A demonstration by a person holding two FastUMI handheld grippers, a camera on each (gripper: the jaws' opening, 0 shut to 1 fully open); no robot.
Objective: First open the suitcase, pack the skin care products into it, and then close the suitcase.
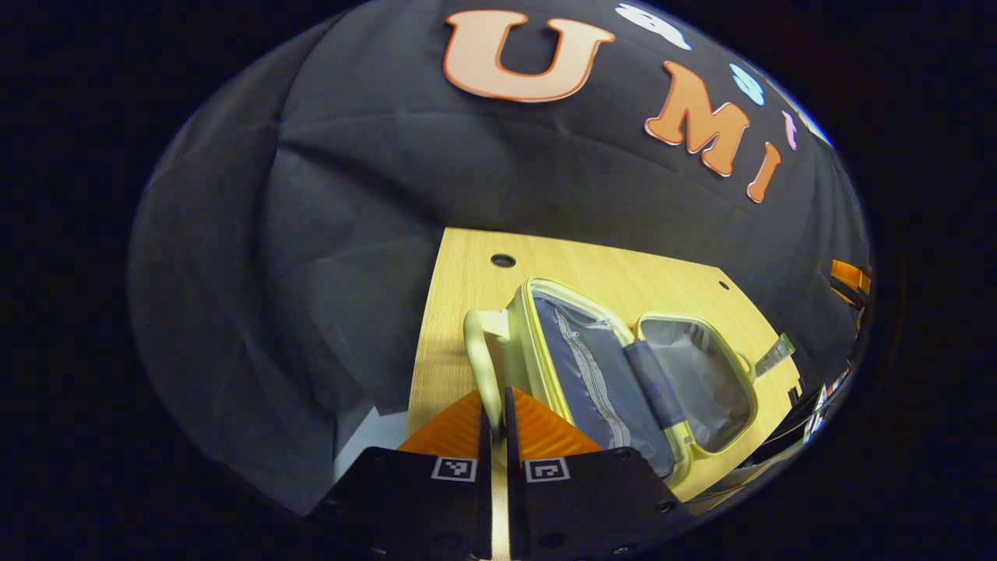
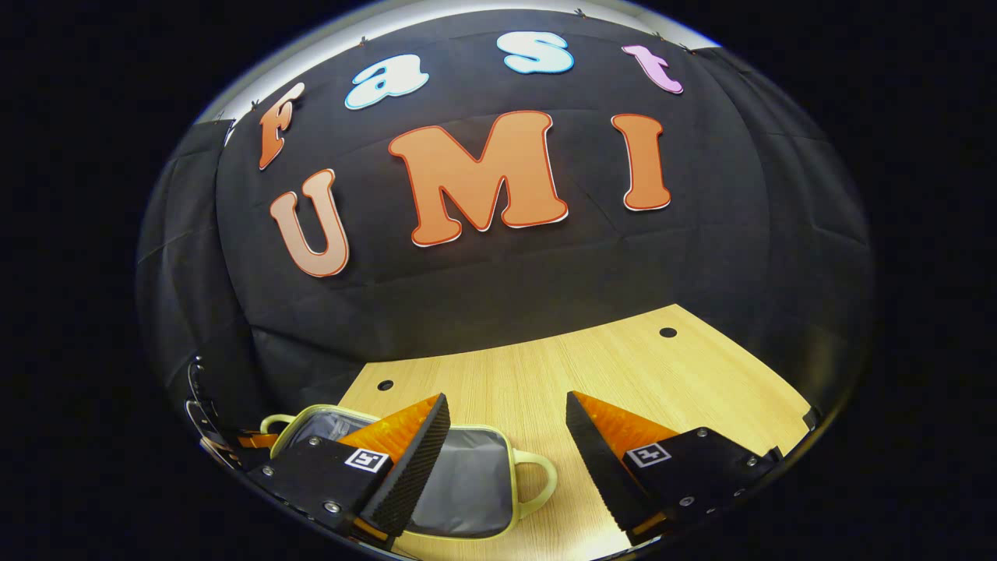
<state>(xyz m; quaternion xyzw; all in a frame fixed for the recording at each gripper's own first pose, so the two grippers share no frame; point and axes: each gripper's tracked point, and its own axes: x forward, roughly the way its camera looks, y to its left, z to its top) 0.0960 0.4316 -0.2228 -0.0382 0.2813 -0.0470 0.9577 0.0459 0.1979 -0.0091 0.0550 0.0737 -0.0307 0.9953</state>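
A pale yellow suitcase (image 1: pixel 701 382) lies open on the wooden table (image 1: pixel 607 269), both grey-lined halves facing up with nothing inside. My left gripper (image 1: pixel 495 401) is shut on the cream carry handle (image 1: pixel 473 343) at the near half's edge. A small grey tube with a green end (image 1: pixel 773 354) lies on the table just past the far half. In the right gripper view, my right gripper (image 2: pixel 506 425) hangs open above the table, its left finger over one suitcase half (image 2: pixel 467 483). That half's side handle (image 2: pixel 537 475) lies between the fingers, untouched.
The table (image 2: pixel 623 366) has small round holes near its back edge (image 2: pixel 667 332) (image 2: pixel 385 385) (image 1: pixel 502 259). The black cloth wall stands right behind it. Bare wood stretches to the right of the suitcase in the right gripper view. Orange and dark items (image 1: pixel 847 279) sit beyond the table's far end.
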